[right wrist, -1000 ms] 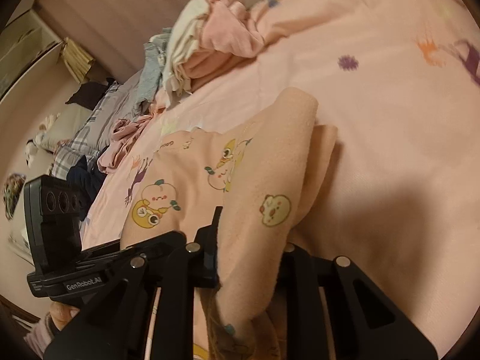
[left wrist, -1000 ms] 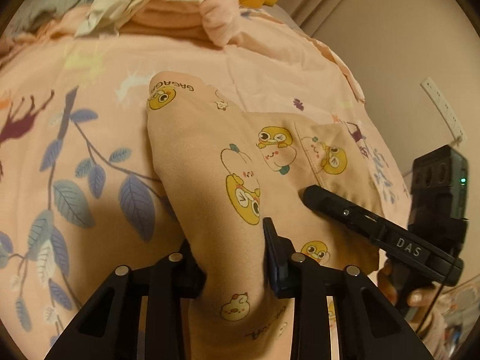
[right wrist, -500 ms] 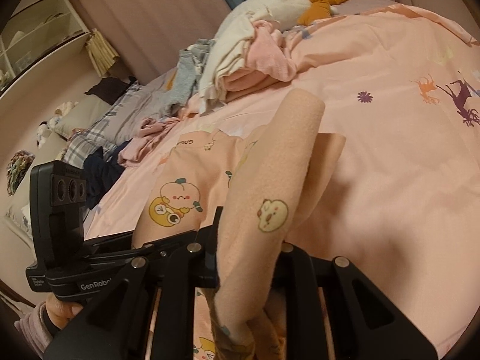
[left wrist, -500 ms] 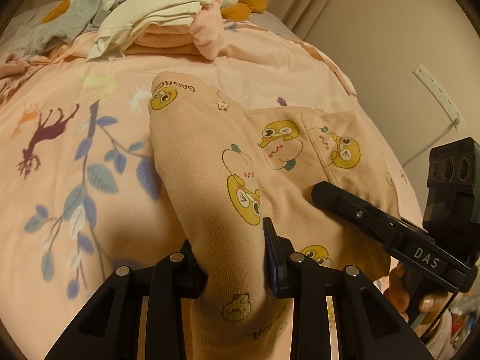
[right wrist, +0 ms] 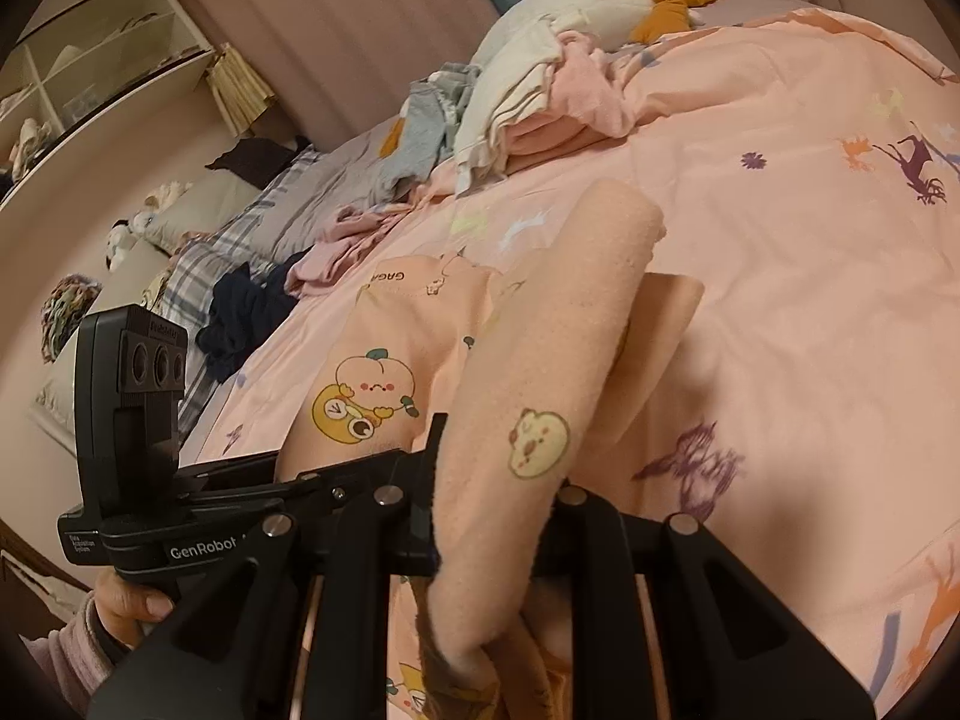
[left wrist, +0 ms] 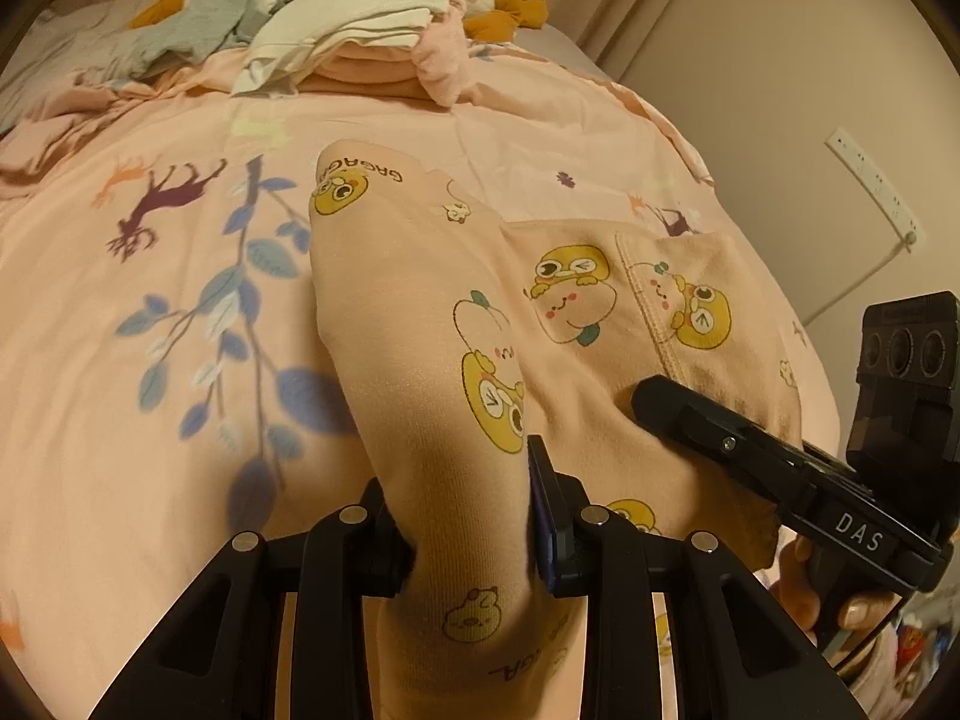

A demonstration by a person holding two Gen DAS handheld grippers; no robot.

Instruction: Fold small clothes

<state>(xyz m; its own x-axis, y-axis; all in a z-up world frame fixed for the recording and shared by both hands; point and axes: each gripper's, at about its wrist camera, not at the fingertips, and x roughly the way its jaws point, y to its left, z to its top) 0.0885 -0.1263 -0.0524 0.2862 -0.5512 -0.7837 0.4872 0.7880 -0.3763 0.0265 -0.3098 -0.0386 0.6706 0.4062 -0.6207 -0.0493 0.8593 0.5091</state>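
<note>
Two tongs grip one small peach garment (left wrist: 420, 324) printed with yellow cartoon figures, just in front of the heaped clothes pile (left wrist: 354, 42) on the bed (left wrist: 120, 420). Left tongs (left wrist: 468, 516) are clamped on a bunched fold; right tongs (right wrist: 492, 516), narrower, pinch another edge beside it. Both corners hang raised while the far part lies on the quilt, short of the pile. Judging by this, a fold is midway; next, carry both edges over toward the pile, lay them flat and release.

light: dim, warm | shadows: soft | focus: fairly sharp | edges: fisheye-bent, dark corners
</note>
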